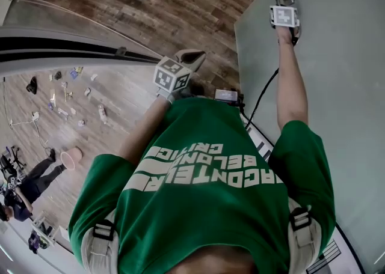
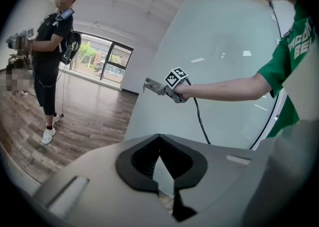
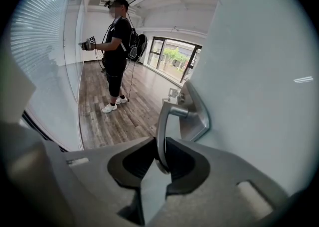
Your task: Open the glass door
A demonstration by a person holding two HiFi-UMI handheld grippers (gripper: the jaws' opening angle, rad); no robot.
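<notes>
Far left, a person in black clothes [image 2: 49,56] stands on the brown wood-plank floor [image 2: 94,116], well apart from me. Both claw cameras show this figure full length. The head view catches only a white shoe at its top edge.

My left claw [image 2: 159,140] is held out in front of my green T-shirt [image 1: 210,176], above the floor and near the door's free edge without touching it. Its own camera shows the dark pads drawn together at the tips with nothing between them, and pale glass shows through the slit lower down.

The tall frosted glass door [image 2: 224,42] fills the right half of the scene. My right arm reaches out straight along it.

My right claw [image 3: 159,144] is clamped on the door's silver metal lever handle [image 3: 160,131]. Only its own camera shows the grip itself: the lever's flat bar drops down between the two pads, one pressed to each side, with the end of the bar sunk in the gap. The head view shows just the marker cube and a strip of metal beyond it, too small to judge the hold. The left claw's camera gives the side-on picture, with cube, claw and handle in one line against the glass.

Left of the handle, past the door's edge, the right claw's camera shows open floor.
</notes>
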